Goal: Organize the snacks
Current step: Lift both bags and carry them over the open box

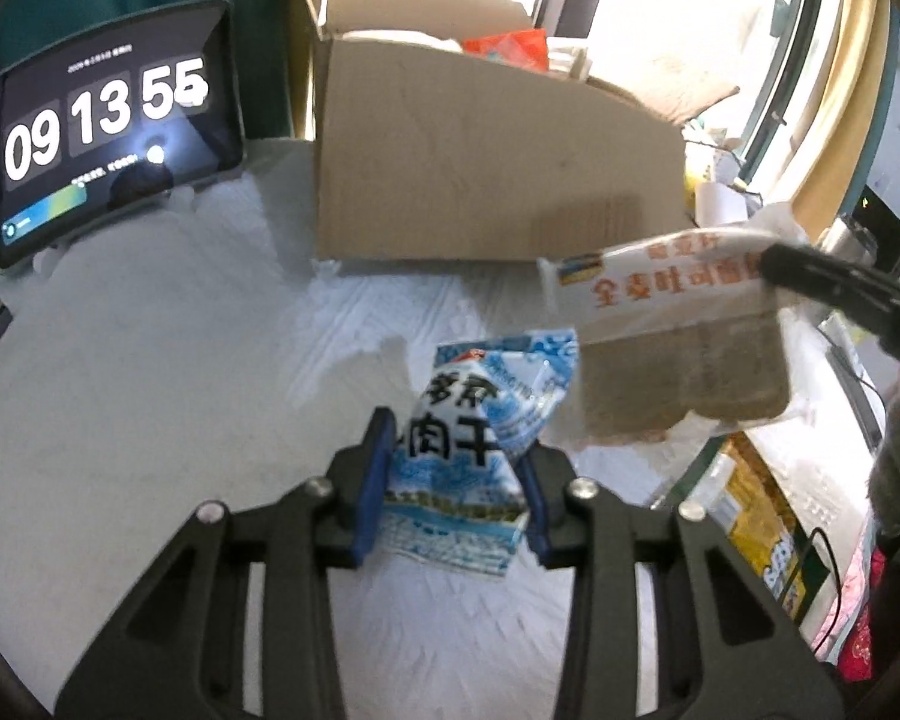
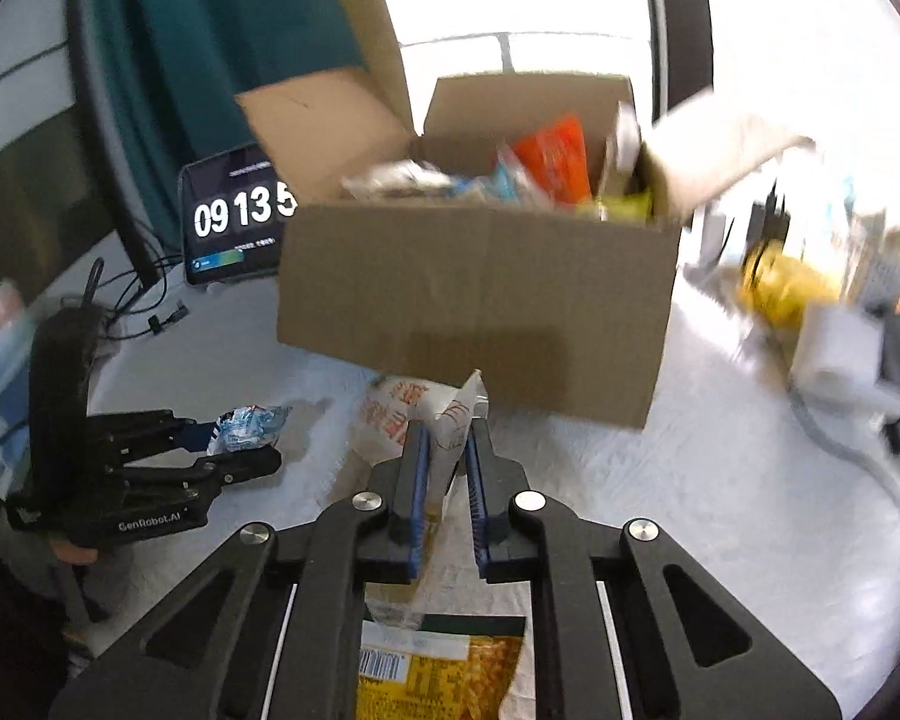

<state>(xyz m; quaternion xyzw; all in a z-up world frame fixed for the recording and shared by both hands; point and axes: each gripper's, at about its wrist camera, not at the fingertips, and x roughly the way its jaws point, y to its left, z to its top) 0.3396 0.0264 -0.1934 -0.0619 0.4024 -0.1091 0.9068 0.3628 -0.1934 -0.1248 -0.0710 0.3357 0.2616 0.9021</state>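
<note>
The blue-and-white snack pouch point(image 1: 480, 450) is pinched upright between the pads of the left gripper point(image 1: 456, 480), clear of the white-covered table point(image 1: 150, 390), and the cardboard box point(image 1: 486, 162) stands straight ahead of it and higher in the left wrist view, its near wall facing the gripper and its open top above the pouch. The larger clear-and-white cracker pack point(image 1: 672, 330) hangs from the right gripper point(image 2: 447, 468), whose jaws are clamped on the pack's crimped top edge, so its long side runs roughly level and its body droops below. Judging by both views, the right gripper is the nearer to the box point(image 2: 480, 294), whose front wall fills the space just beyond its fingertips; the drop would call for a lift over that rim. Inside the box only a jumble of orange, blue and yellow wrappers shows, blurred. A yellow snack bag point(image 2: 438, 672) lies below the right gripper, cut off. The tablet clock point(image 1: 114, 126) stands left of the box.
</note>
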